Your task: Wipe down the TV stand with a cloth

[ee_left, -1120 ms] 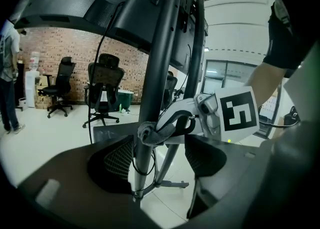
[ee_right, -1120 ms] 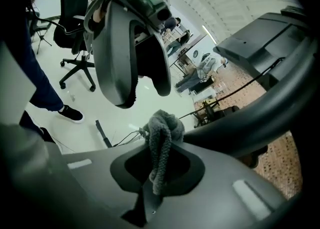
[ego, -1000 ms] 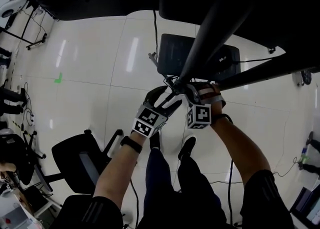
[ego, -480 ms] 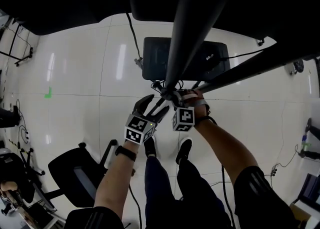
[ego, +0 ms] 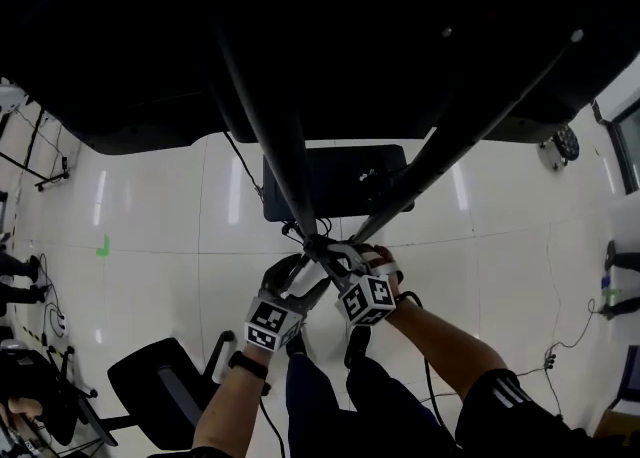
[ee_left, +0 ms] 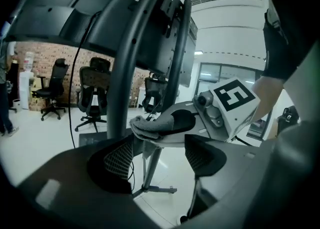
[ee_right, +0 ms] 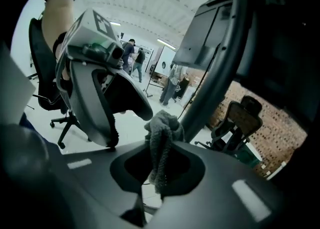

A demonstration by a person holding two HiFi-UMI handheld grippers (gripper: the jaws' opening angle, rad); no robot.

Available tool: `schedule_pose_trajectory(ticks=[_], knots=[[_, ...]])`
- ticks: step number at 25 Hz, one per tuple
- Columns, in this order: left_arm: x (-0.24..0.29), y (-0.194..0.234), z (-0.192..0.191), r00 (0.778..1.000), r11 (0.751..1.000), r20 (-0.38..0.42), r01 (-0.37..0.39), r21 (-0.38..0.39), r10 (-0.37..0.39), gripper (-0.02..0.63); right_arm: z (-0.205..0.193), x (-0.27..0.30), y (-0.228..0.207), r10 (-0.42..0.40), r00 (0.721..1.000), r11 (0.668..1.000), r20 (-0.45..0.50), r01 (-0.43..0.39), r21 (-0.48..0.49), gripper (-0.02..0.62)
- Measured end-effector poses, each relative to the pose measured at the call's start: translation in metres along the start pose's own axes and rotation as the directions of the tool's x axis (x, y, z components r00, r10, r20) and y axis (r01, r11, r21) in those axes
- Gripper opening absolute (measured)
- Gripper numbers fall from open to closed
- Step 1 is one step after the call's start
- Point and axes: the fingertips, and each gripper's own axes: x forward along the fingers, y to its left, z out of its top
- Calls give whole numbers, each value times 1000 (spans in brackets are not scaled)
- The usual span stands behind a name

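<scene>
Currently your right gripper (ee_right: pixel 159 170) clamps the soft, limp cloth (ee_right: pixel 162 125); hold its bunched fold between the fingers (ee_right: pixel 189 169). Left gripper (ee_left: pixel 157 155): released.

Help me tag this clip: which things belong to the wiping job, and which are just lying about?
In the job: cloth, pinched by right gripper; TV stand pole; left gripper, open.
Lying about: office chair; green tape mark; people behind.

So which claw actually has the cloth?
The right claw: it is shut on the grey cloth. The left claw stands open, gripping nothing.
</scene>
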Motion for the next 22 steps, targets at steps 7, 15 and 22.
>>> schedule_pose_trajectory(ticks=[7,15,22], knots=[[-18,-71,119,990,995,139,-7,104,-7,345,70,-131,-47,-25,992,996,122,35,-79,25],[-52,-124,230,964,970,261,-16,241,-49,345,131,-237,-107,-161,964,982,211,178,-64,25],[-96,-165,289,937,941,318,33,337,-147,342,180,-307,-140,-299,916,947,267,320,-36,25]])
